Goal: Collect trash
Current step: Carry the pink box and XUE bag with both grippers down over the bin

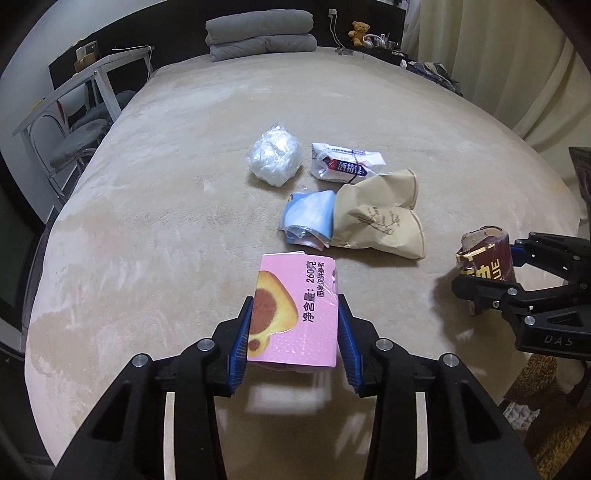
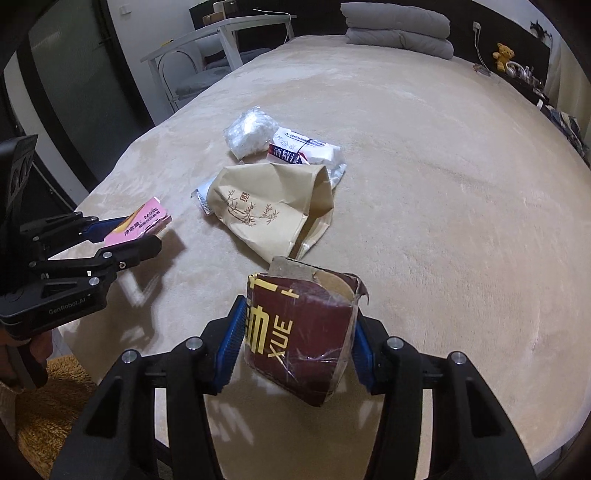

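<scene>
My left gripper [image 1: 293, 332] is shut on a pink snack box [image 1: 291, 314], held above the near edge of the beige bed [image 1: 147, 221]; it also shows in the right wrist view [image 2: 142, 221]. My right gripper [image 2: 297, 343] is shut on a torn dark red carton [image 2: 303, 332], also seen at right in the left wrist view [image 1: 484, 262]. On the bed lie a crumpled clear plastic bag [image 1: 275, 155], a white wrapper [image 1: 343, 162], a blue-white packet [image 1: 308, 218] and a brown paper bag [image 1: 380, 221].
Folded grey bedding [image 1: 258, 37] lies at the head of the bed. A white table and grey chair [image 1: 85, 110] stand to the left. A teddy bear [image 1: 360, 31] sits on the far shelf. A yellow rug [image 2: 48, 406] lies on the floor.
</scene>
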`<action>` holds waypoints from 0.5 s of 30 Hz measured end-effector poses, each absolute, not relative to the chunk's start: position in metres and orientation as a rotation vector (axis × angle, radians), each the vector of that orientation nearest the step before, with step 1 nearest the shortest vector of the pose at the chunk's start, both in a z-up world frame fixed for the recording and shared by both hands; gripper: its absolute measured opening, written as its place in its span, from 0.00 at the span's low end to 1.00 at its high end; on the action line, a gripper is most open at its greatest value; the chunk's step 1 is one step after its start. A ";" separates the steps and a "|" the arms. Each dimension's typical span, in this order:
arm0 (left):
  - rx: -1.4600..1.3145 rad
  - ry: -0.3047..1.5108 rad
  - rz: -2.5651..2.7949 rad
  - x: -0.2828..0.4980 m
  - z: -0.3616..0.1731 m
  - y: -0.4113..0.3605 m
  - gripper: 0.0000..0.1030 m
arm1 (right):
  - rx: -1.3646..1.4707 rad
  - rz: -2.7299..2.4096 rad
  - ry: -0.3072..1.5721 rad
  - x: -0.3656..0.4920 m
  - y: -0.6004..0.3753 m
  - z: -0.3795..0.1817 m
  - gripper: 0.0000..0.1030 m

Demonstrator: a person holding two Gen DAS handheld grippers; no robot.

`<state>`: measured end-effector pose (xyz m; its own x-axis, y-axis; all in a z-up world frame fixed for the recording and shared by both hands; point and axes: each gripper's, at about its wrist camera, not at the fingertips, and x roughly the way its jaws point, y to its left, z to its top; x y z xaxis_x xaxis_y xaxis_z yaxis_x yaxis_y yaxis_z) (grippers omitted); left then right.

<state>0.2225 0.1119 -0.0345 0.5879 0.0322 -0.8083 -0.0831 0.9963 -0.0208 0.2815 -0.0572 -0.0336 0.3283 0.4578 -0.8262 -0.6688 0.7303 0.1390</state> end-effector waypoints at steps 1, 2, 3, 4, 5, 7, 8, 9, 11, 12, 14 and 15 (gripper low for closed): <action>-0.063 0.932 0.063 0.219 -0.032 0.109 0.40 | -0.235 0.744 0.988 0.280 -0.060 -0.032 0.50; -0.072 0.927 0.056 0.216 -0.030 0.105 0.40 | -0.222 0.743 0.985 0.278 -0.065 -0.030 0.50; -0.084 0.925 0.046 0.213 -0.028 0.101 0.40 | -0.211 0.741 0.982 0.276 -0.068 -0.028 0.50; -0.091 0.918 0.039 0.210 -0.025 0.096 0.40 | -0.199 0.739 0.978 0.275 -0.072 -0.026 0.50; -0.088 0.911 0.035 0.206 -0.023 0.091 0.40 | -0.184 0.739 0.974 0.273 -0.077 -0.023 0.50; -0.079 0.893 0.025 0.200 -0.019 0.080 0.40 | -0.159 0.734 0.966 0.270 -0.085 -0.019 0.50; -0.080 0.886 0.017 0.198 -0.017 0.076 0.40 | -0.149 0.732 0.963 0.269 -0.088 -0.017 0.50; -0.083 0.879 0.009 0.195 -0.016 0.071 0.40 | -0.136 0.731 0.959 0.268 -0.092 -0.016 0.50; -0.100 0.865 -0.005 0.188 -0.015 0.065 0.40 | -0.111 0.731 0.951 0.265 -0.100 -0.012 0.50; -0.114 0.858 -0.013 0.184 -0.014 0.061 0.40 | -0.096 0.732 0.945 0.264 -0.104 -0.010 0.50; -0.134 0.849 -0.023 0.176 -0.015 0.054 0.40 | -0.069 0.731 0.943 0.262 -0.113 -0.009 0.50; -0.143 0.845 -0.027 0.171 -0.016 0.050 0.40 | -0.055 0.732 0.949 0.260 -0.118 -0.010 0.50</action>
<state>0.1711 0.0502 -0.0160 0.6639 -0.0805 -0.7435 -0.0330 0.9901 -0.1367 0.2600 -0.1185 -0.0104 0.3640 0.5456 -0.7549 -0.5916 0.7614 0.2651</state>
